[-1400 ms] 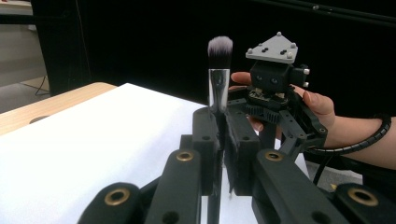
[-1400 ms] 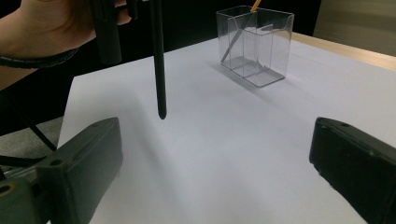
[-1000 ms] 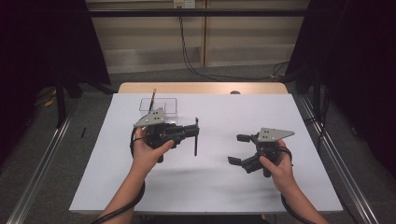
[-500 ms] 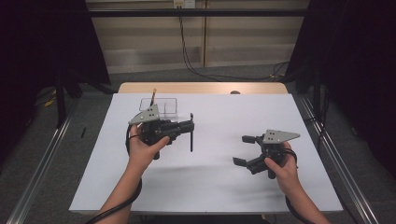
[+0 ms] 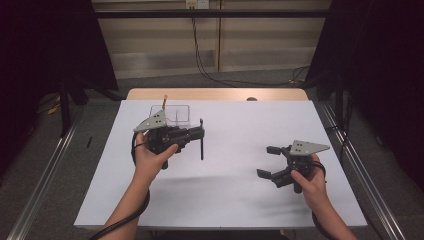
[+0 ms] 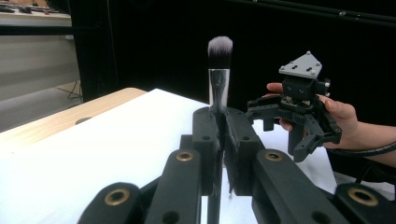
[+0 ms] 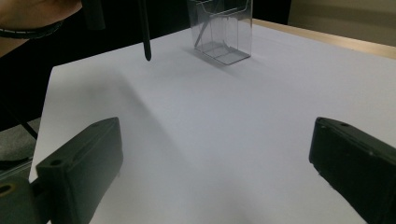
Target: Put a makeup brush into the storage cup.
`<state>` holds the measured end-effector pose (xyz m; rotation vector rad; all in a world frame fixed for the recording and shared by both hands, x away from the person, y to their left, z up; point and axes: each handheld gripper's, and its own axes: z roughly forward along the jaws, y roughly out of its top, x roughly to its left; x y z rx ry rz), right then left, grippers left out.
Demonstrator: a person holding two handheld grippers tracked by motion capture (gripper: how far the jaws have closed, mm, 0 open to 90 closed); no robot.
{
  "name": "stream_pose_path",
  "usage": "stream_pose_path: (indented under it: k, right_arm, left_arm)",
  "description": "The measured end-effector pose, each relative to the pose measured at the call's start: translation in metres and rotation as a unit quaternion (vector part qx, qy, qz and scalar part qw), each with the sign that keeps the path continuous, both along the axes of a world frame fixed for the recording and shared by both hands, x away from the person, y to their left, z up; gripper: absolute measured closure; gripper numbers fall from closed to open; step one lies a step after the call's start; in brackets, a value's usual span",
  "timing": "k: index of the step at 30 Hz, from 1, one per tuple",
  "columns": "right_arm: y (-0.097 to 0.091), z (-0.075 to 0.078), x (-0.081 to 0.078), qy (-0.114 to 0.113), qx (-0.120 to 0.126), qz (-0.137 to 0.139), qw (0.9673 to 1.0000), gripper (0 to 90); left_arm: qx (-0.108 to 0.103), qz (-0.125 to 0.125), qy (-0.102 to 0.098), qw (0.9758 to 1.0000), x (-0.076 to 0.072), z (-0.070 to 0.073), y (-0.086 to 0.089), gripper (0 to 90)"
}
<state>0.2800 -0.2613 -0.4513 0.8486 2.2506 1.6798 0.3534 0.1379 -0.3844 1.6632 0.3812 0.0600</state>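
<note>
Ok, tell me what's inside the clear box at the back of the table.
The clear box holds thin see-through dividers and one slim stick poking out of its top. Its far compartments cannot be made out through the glare.

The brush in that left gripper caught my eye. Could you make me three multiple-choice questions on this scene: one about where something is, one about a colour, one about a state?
1. Where does the clear plastic box stand?
A. On the white table, toward its far side, beyond the left gripper
B. On the floor
C. Right at the table's near edge

2. What colour are the bristle tips of the makeup brush?
A. Bright red
B. Whitish, over darker bristles
C. Green

3. How do the fingers of the right gripper stand?
A. Clamped on the brush
B. Clamped on the box
C. Spread open, holding nothing

Answers: 1 A, the high view shows the box on the table's far part behind the left gripper. 2 B, the left gripper view shows pale tips above a silver collar. 3 C, the right gripper view shows bare table between its fingers.
</note>
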Motion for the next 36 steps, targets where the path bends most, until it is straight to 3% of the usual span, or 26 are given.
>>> stream_pose_path:
  k: [20,36]
  right_arm:
    - [-0.028,-0.01,-0.013,0.007,-0.006,-0.024,0.9997,2.4]
    - [-0.037,-0.013,-0.021,0.006,-0.015,-0.027,0.9995,2.6]
  left_arm:
    - [-0.003,0.016,-0.005,0.9998,0.006,0.002,0.005,83.9]
    - [-0.01,0.041,-0.004,0.9991,0.016,0.006,0.017,83.9]
